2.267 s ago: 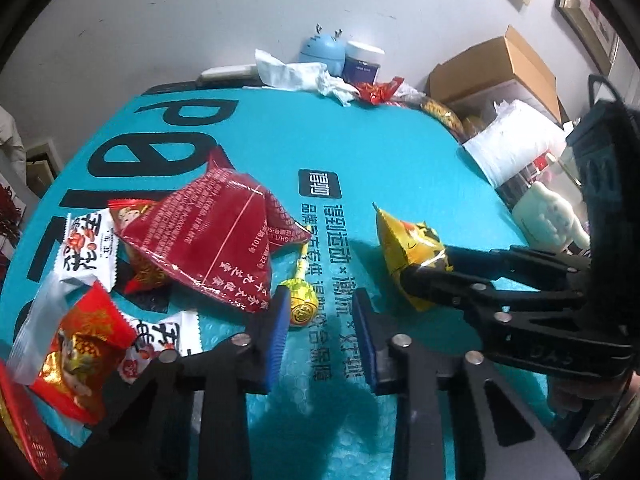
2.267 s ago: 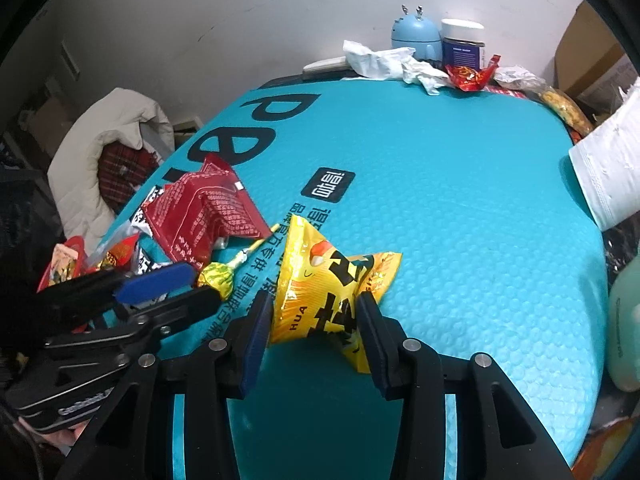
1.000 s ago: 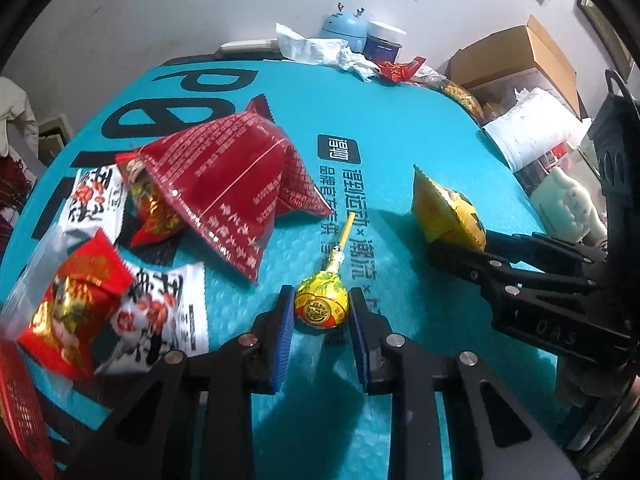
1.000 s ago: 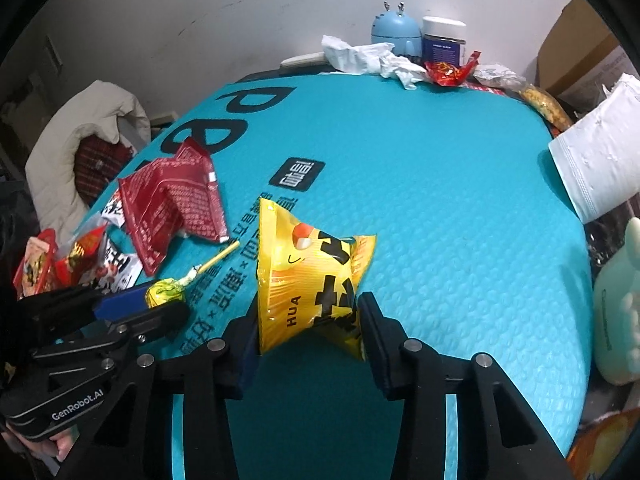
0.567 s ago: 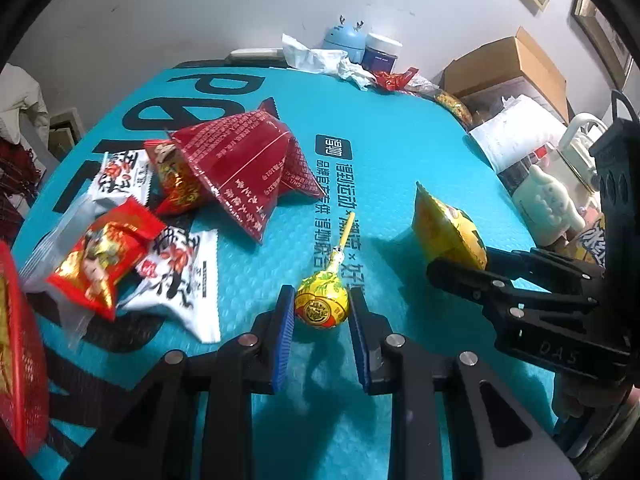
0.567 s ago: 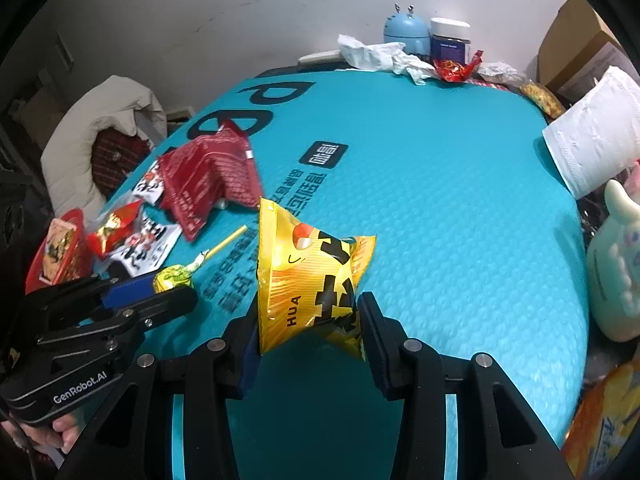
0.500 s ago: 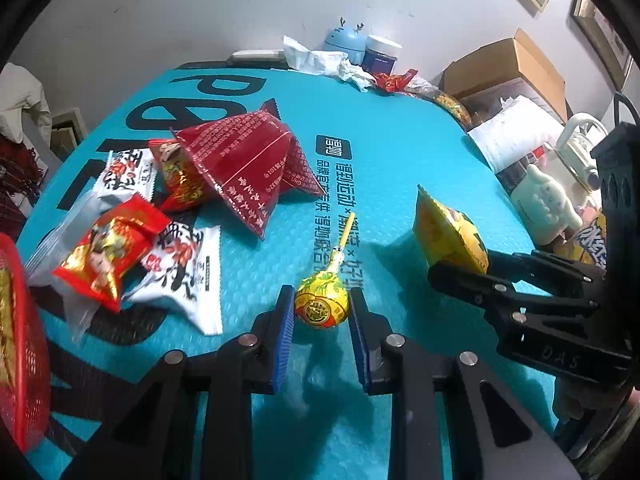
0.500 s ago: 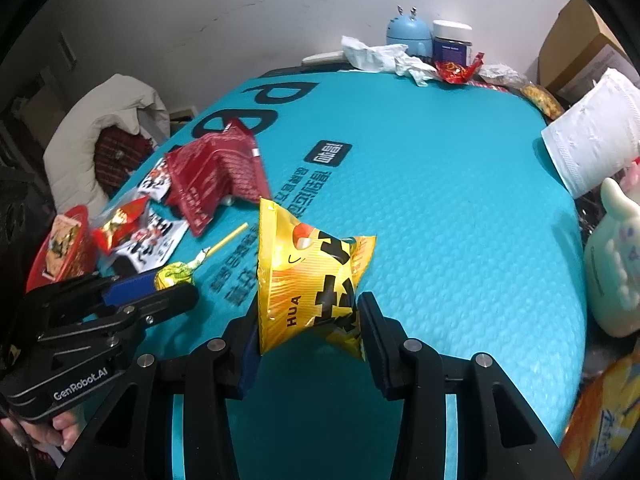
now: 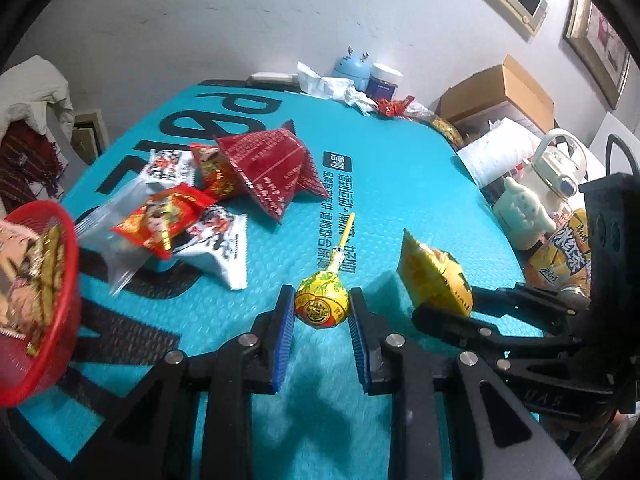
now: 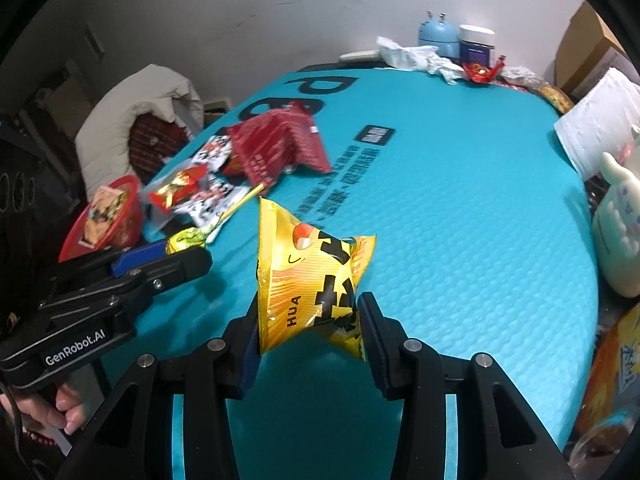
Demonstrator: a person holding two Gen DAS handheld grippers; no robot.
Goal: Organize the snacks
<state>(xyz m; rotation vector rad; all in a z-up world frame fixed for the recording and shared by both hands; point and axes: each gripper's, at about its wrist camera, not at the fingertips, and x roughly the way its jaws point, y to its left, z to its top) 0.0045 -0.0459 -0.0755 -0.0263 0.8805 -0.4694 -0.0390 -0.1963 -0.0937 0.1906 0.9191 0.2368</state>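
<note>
My left gripper (image 9: 321, 316) is shut on a yellow lollipop (image 9: 321, 305), its stick pointing away over the teal mat (image 9: 380, 184). My right gripper (image 10: 308, 324) is shut on a yellow snack packet (image 10: 308, 272) held above the mat; the same packet (image 9: 434, 276) shows at right in the left wrist view. A red basket (image 9: 36, 300) with snacks in it sits at the left edge. A big red packet (image 9: 268, 168) and several small red and white packets (image 9: 172, 220) lie between basket and lollipop. The left gripper (image 10: 176, 252) appears low left in the right wrist view.
At the mat's far edge stand a blue jar (image 9: 354, 70), a dark tub (image 9: 384, 80) and crumpled tissue (image 9: 324, 84). A cardboard box (image 9: 500, 92), a white pad (image 9: 504, 152), a cream figurine (image 9: 524, 212) and a kettle (image 9: 560, 168) crowd the right side. A person's hand (image 10: 60, 404) grips the left handle.
Both grippers, still holding the lollipop and the yellow packet, have drawn back and up from the mat. The red basket has come into view at left.
</note>
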